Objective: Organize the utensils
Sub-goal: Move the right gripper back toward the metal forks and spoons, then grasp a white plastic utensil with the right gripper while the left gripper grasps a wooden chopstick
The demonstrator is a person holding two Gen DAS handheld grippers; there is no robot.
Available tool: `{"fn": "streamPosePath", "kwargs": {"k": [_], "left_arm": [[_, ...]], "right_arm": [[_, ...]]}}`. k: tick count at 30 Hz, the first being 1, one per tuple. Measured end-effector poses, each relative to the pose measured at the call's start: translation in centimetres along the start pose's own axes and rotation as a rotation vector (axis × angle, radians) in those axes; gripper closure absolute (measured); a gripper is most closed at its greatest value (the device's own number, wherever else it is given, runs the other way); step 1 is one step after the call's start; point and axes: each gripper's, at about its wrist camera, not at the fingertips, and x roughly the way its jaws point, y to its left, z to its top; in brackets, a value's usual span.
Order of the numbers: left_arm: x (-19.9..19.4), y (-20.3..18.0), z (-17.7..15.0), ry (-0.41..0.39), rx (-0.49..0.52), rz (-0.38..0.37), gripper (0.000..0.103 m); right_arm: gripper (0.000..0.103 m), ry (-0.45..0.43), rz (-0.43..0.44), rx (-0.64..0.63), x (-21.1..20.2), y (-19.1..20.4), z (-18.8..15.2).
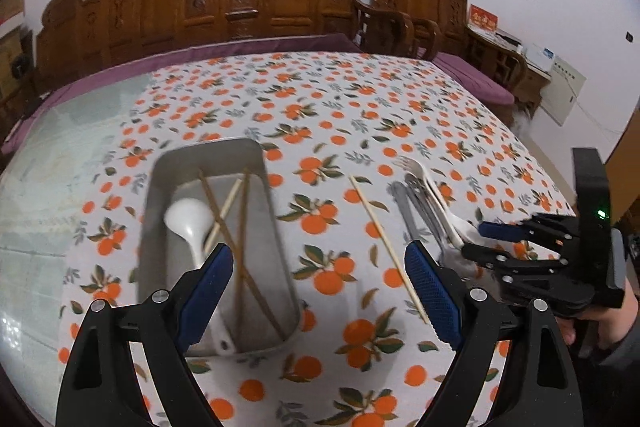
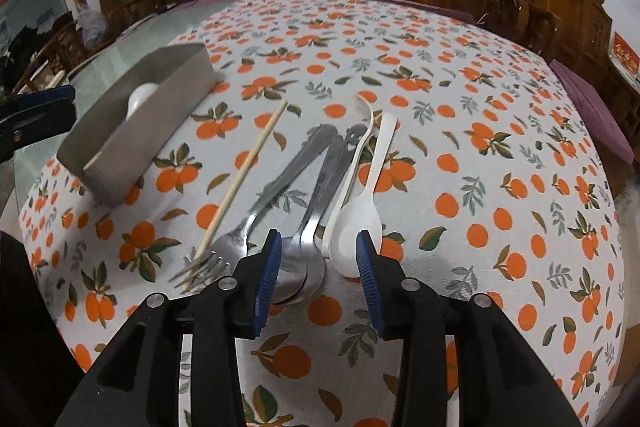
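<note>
1. Our right gripper (image 2: 318,267) has its jaws partly spread over the metal spoons (image 2: 298,275) and white spoon (image 2: 356,227), pinching nothing.
2. Our left gripper (image 1: 320,291) is spread wide and empty, the tray (image 1: 160,211) at its ten o'clock.
3. Only the left view shows the tray's inside: chopsticks (image 1: 240,251) and a ladle (image 1: 188,223).
4. Only the right view shows the fork (image 2: 236,239) at nine o'clock, with a loose chopstick (image 2: 240,179) across its tines.
5. A hand (image 1: 600,319) holds the right gripper tilted downward.
</note>
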Motion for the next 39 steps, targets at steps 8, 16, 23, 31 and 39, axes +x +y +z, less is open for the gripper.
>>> {"fn": "streamPosePath", "kwargs": {"k": [8, 16, 23, 31, 39], "left_arm": [[0.7, -2.0, -0.7, 0.017, 0.057, -0.005, 0.019], [1.3, -3.2, -1.0, 0.032, 0.090, -0.007, 0.019], [2.0, -3.8, -1.3, 0.048, 0.111, -0.001, 0.019], [2.7, -4.8, -1.8, 0.066, 0.134, -0.004, 0.019], [5.2, -6.4, -3.0, 0.127, 0.150, -0.010, 0.034]], "right_arm": [[0.062, 0.038, 0.008, 0.073, 1.3, -2.4, -0.4], [0.081, 0.018, 0.050, 0.141, 0.9, -4.3, -0.7], [0.095, 0.015, 0.036, 0.117, 1.0, -4.2, -0.7], [0.098, -0.045, 0.021, 0.066, -1.6, -3.4, -1.3], [0.097, -0.063, 0.013, 0.016, -4.6, -2.0, -3.3]]}}
